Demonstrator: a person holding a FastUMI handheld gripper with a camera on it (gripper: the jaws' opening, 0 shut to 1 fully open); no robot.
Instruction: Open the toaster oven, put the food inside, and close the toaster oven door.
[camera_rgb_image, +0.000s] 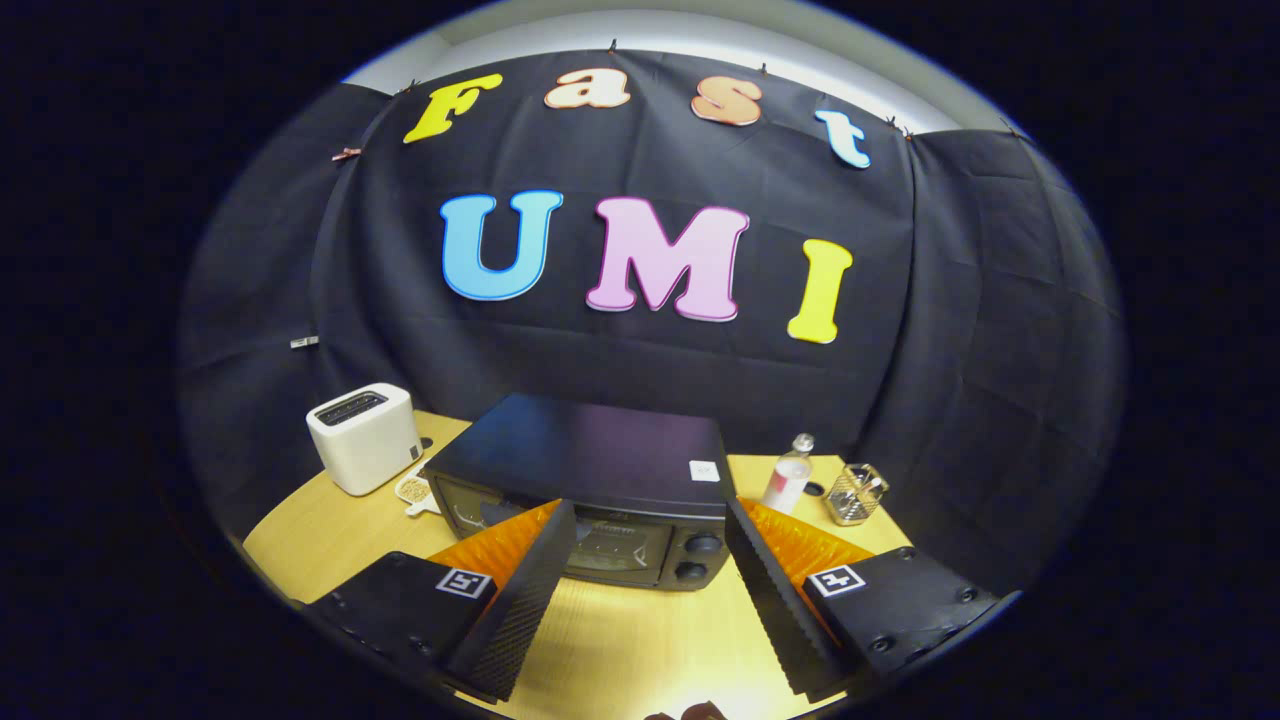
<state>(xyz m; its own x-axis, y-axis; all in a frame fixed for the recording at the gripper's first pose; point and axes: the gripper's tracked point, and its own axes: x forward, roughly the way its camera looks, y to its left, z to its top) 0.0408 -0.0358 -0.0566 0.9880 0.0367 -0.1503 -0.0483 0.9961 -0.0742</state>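
The fingers (650, 560) were held spread wide, gripping nothing. The toaster oven (590, 490), door closed, was seen just ahead between them on the wooden surface (640, 640), beside a white toaster (364, 437).

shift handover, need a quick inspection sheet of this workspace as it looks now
surface: wooden table, bare in front of the oven
job's things: black toaster oven, door closed; food not identifiable
clutter: white toaster, small item beside it, bottle, wire holder
grippers: tongs open, fingers apart just short of the oven front, holding nothing
cables: nothing seen
surroundings: black cloth wall behind the table
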